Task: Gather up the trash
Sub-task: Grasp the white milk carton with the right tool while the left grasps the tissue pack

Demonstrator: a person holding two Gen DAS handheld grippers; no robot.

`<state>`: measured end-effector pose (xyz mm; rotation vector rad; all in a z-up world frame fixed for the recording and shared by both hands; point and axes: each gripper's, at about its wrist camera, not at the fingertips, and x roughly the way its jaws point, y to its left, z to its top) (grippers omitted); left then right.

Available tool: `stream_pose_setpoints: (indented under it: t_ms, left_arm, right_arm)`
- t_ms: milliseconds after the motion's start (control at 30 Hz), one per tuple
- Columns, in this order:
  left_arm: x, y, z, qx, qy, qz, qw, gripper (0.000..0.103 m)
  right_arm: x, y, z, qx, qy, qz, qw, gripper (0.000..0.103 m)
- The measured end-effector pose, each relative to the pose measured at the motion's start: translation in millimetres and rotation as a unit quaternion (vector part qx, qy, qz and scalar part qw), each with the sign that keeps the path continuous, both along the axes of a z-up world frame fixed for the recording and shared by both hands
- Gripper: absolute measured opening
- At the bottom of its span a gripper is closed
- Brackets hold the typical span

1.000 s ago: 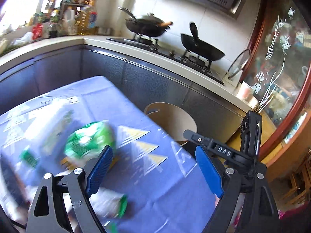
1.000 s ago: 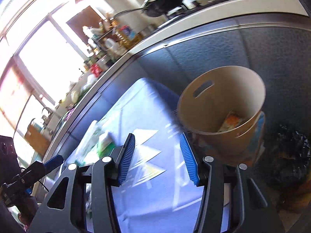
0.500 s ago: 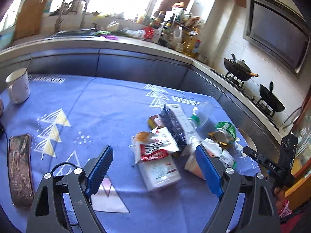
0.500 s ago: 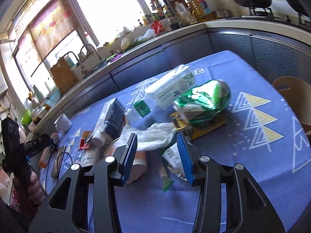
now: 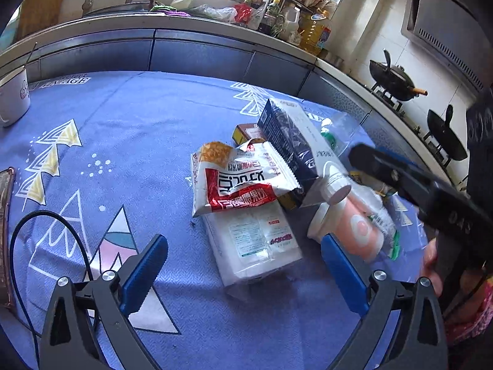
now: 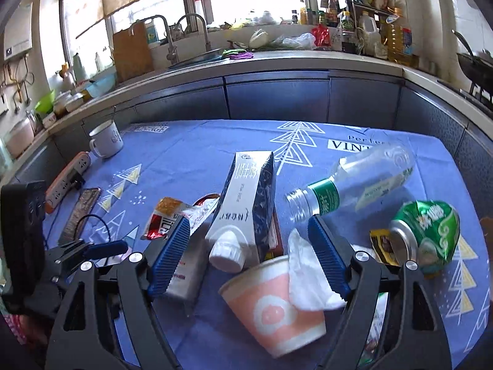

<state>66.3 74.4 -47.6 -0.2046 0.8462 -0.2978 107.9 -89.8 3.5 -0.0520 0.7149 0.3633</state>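
A pile of trash lies on the blue tablecloth (image 5: 129,141). My left gripper (image 5: 243,274) is open and empty, just before a white tissue pack (image 5: 252,240), with a red snack bag (image 5: 237,178) and a dark milk carton (image 5: 289,141) beyond. My right gripper (image 6: 251,254) is open and empty, its jaws either side of the carton's cap (image 6: 226,254) and a pink paper cup (image 6: 274,305) stuffed with tissue. A clear plastic bottle (image 6: 357,185) and a crushed green can (image 6: 426,234) lie to the right.
A white mug (image 6: 106,143), a power strip (image 6: 66,182) and a phone (image 6: 80,212) with a black cable lie on the table's left side. Grey cabinets and a cluttered counter (image 6: 277,58) run behind. The stove with woks (image 5: 397,80) is at right.
Both grippers swung away from the bin and stove side toward the table, then came lower and closer to the trash pile. The right gripper's jaws opened wider.
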Motion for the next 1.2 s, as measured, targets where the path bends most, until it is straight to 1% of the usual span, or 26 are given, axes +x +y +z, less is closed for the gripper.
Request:
stream_pose_setpoints:
  t_ms: [67,133,167,200,233,333,467,500,533,567,600,633,700,733,767,833,867,900,933,967,1000,1033,1067,1100,1133,1200]
  left_arm:
    - [-1.9,-5.8,-3.7,0.013,0.001,0.002,0.9999,0.099]
    - [-4.0,-10.6,-4.0,0.013,-0.001,0.002,0.9999,0.099]
    - [-3.7,-12.7,-3.8,0.016,-0.004,0.004,0.9999,0.099]
    - [-3.1,-15.4,-4.0,0.021,-0.007,0.006,0.9997,0.099]
    - [-2.1,-18.3,-4.8,0.028,-0.008,0.006,0.9996,0.099]
    - [3.4,-24.5,-10.9,0.043,0.001,0.011,0.999,0.099]
    - [12.3,-26.5,-14.7,0.055,0.004,0.029,0.9981,0.098]
    - [14.1,-26.3,-15.8,0.058,0.006,0.036,0.9976,0.09]
    - [16.2,-25.6,-17.8,0.058,0.01,0.038,0.9976,0.074]
    - [17.9,-24.9,-19.3,0.049,0.015,0.033,0.9981,0.068]
    - [17.3,-23.4,-18.8,0.044,0.016,0.035,0.9983,0.065]
    - [15.1,-22.5,-17.6,0.047,0.012,0.039,0.9981,0.063]
    - [8.7,-23.1,-14.6,0.065,0.008,0.036,0.9972,0.061]
    - [4.4,-22.5,-13.5,0.069,0.01,0.029,0.9971,0.06]
    - [-0.5,-21.3,-12.3,0.065,0.014,0.019,0.9976,0.06]
    - [-10.9,-17.2,-8.8,0.036,0.025,-0.019,0.9989,0.06]
    - [-14.4,-13.0,-7.5,0.007,0.034,-0.044,0.9984,0.06]
    - [-17.8,-8.3,-6.4,-0.04,0.048,-0.071,0.9955,0.06]
    - [-19.6,-1.5,-5.3,-0.084,0.059,-0.087,0.9909,0.06]
    - [-19.5,8.2,-5.9,-0.14,0.072,-0.095,0.983,0.06]
    - [-16.5,18.9,-9.4,-0.212,0.088,-0.104,0.9677,0.06]
    - [-11.4,28.1,-16.4,-0.295,0.11,-0.118,0.9417,0.06]
    - [-5.2,37.0,-26.5,-0.371,0.129,-0.119,0.9119,0.06]
    - [-0.7,43.7,-33.3,-0.4,0.135,-0.101,0.9008,0.06]
    - [2.7,46.9,-39.5,-0.404,0.141,-0.084,0.8998,0.06]
    - [9.3,47.6,-56.0,-0.39,0.169,-0.057,0.9032,0.06]
  right_arm:
    - [14.7,8.2,-8.6,-0.013,0.016,-0.001,1.0,0.078]
    - [26.3,14.1,-19.6,-0.026,0.036,-0.002,0.999,0.076]
    - [28.0,13.7,-25.3,-0.025,0.048,-0.002,0.999,0.067]
    - [30.0,10.6,-30.6,-0.011,0.067,0.002,0.998,0.052]
    - [30.0,6.6,-30.7,0.003,0.071,0.002,0.997,0.051]
    - [19.1,-10.8,-17.8,0.033,0.062,-0.006,0.998,0.05]
    - [-11.4,-47.5,12.4,0.084,0.017,-0.026,0.996,0.05]
    - [-19.2,-54.8,17.6,0.094,0.009,-0.03,0.995,0.05]
    - [-26.5,-62.1,21.3,0.104,0.001,-0.032,0.994,0.05]
    - [-33.2,-69.5,23.8,0.113,-0.006,-0.035,0.993,0.05]
    - [-39.7,-79.0,25.7,0.121,-0.01,-0.041,0.992,0.05]
    - [-44.6,-86.1,25.9,0.124,-0.014,-0.048,0.991,0.05]
    - [-53.0,-102.8,25.2,0.129,-0.019,-0.067,0.989,0.05]
    - [-56.1,-109.2,22.8,0.131,-0.019,-0.073,0.988,0.05]
    - [-58.3,-115.7,20.7,0.133,-0.017,-0.079,0.988,0.05]
    - [-61.7,-125.5,15.6,0.141,-0.013,-0.09,0.986,0.05]
    - [-62.7,-129.4,13.9,0.146,-0.011,-0.093,0.985,0.05]
    - [-63.5,-133.2,12.8,0.152,-0.011,-0.096,0.984,0.05]
    - [-64.1,-133.7,11.5,0.155,-0.011,-0.097,0.983,0.05]
    - [-64.1,-135.6,10.7,0.16,-0.011,-0.097,0.982,0.05]
    - [-64.2,-134.6,9.6,0.163,-0.011,-0.097,0.982,0.05]
    - [-64.1,-134.4,8.7,0.167,-0.01,-0.096,0.981,0.05]
    - [-63.8,-134.6,8.0,0.17,-0.008,-0.095,0.981,0.05]
    - [-63.6,-135.0,7.5,0.172,-0.007,-0.095,0.981,0.05]
    - [-63.9,-135.1,7.0,0.173,-0.007,-0.094,0.981,0.05]
    - [-66.3,-136.7,8.1,0.172,-0.01,-0.094,0.981,0.05]
